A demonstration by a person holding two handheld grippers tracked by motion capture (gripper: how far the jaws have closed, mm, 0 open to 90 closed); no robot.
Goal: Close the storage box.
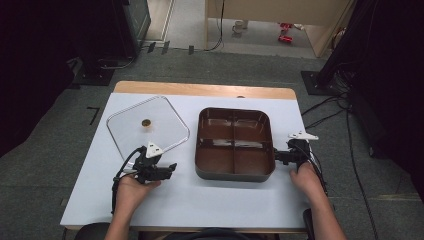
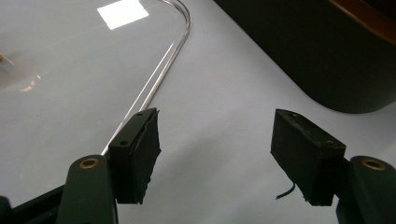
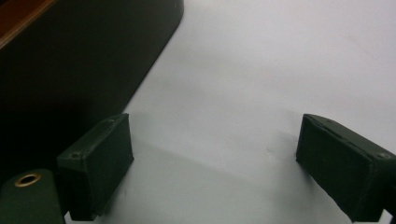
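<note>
My left gripper (image 1: 170, 167) rests on the worktop (image 1: 225, 200), jaws apart, with the clear lid (image 1: 147, 125) at its 11 o'clock. The brown four-compartment tray (image 1: 235, 145) sits at 9 o'clock of my right gripper (image 1: 277, 156), which is spread wide and empty just beside its wall.

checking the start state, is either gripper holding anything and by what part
Nothing is held. The left gripper and right gripper are both open over bare table.

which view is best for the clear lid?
High view: the whole clear lid lies flat on the table, left of the brown tray, small knob at its centre. Left gripper view catches just its curved rim near the open left gripper. Right gripper view faces the tray's wall and bare table.
</note>
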